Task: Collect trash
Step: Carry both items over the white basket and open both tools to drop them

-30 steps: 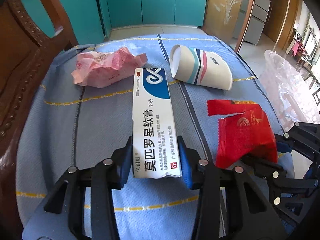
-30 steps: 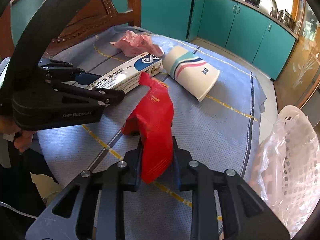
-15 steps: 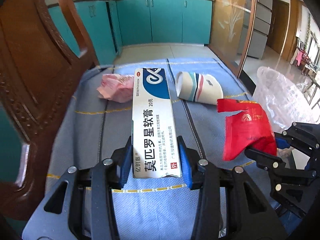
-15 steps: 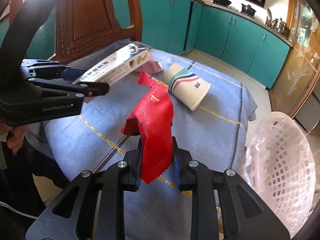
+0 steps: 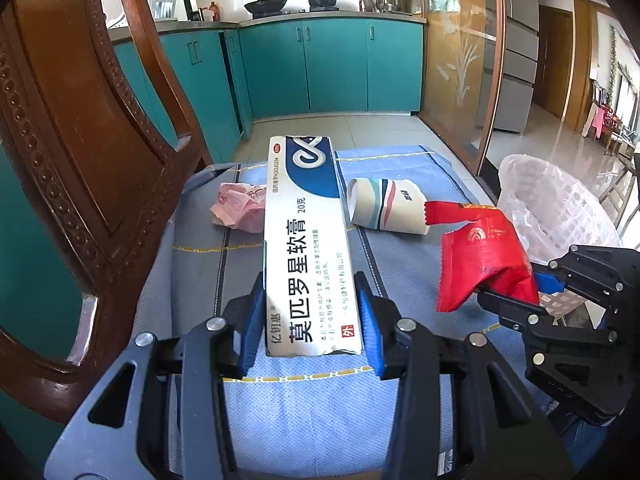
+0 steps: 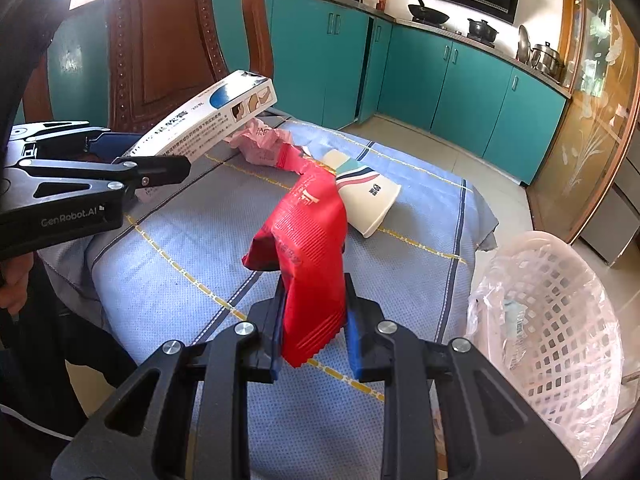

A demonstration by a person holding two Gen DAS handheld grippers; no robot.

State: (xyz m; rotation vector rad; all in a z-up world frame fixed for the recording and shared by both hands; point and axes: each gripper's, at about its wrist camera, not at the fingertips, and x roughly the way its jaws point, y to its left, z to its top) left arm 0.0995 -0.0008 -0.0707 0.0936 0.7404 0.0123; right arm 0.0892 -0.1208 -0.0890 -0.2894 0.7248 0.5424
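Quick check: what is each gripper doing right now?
Left gripper: jaws closed on the ointment box.
Right gripper: jaws closed on the red wrapper.

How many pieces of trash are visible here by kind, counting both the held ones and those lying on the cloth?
Ointment box, in the left gripper: 1
Red wrapper, in the right gripper: 1
Paper cup, on its side on the cloth: 1
Crumpled pink paper, on the cloth: 1
Total: 4

Both wrist cameras close, angled down, sharing blue cloth (image 5: 400,264), probably a table
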